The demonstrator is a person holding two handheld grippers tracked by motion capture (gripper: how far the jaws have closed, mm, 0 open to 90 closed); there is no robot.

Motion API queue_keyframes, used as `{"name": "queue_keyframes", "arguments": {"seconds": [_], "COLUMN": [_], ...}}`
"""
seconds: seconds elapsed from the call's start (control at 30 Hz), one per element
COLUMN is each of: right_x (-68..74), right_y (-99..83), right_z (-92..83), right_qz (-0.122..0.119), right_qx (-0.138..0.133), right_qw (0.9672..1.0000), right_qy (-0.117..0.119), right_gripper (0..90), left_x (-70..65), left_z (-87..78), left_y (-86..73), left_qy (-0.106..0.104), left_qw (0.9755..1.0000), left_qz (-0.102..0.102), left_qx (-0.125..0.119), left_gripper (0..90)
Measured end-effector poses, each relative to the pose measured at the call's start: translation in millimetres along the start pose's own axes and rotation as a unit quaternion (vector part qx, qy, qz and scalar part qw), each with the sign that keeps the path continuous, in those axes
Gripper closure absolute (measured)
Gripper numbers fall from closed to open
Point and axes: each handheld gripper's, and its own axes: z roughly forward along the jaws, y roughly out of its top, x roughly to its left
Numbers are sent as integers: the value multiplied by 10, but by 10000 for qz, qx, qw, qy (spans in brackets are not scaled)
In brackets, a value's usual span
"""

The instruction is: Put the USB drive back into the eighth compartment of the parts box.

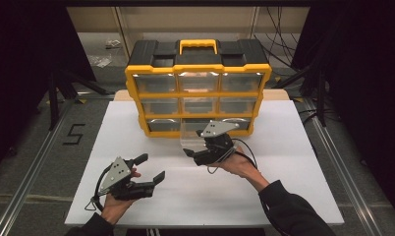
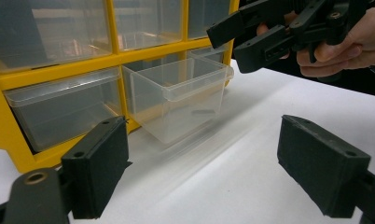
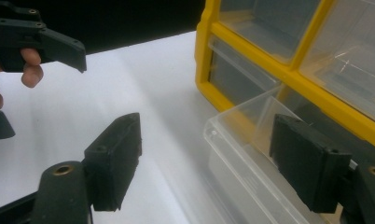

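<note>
Hands are holding two grippers over a white table (image 1: 284, 196) in the high view, with the right gripper (image 1: 194, 149) sitting just beside a clear drawer (image 1: 193, 135) pulled out of the bottom middle slot of a yellow organizer (image 1: 198, 83), while the left gripper (image 1: 151, 168) is waiting well apart, jaws spread. Left gripper view is showing the drawer (image 2: 178, 98) jutting toward the camera, empty as far as can be told. Right gripper view is showing its jaws apart, one hanging inside the drawer's front wall (image 3: 241, 158), one outside, so this hand is nearer.
</note>
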Motion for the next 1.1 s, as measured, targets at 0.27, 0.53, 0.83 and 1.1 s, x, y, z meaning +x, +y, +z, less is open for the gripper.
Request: {"name": "queue_keyframes", "arguments": {"seconds": [0.27,0.53,0.83,1.1], "right_x": [41,55,68,110], "right_y": [-35,-96,-143,-178], "right_z": [31,60,85,102], "right_qz": [0,46,28,23], "right_qx": [9,16,58,121], "right_qw": [10000,9999,9998,9997], "right_qy": [64,146,189,213], "right_gripper": [263,264,265,264], "left_x": [2,8,16,11], "left_z": [5,13,25,27], "left_y": [0,3,8,8], "left_qy": [2,-2,-20,-33], "left_qw": [10000,10000,10000,10000], "left_qz": [-13,-42,-56,-52], "left_qx": [11,3,5,2], "left_gripper": [161,161,161,161]}}
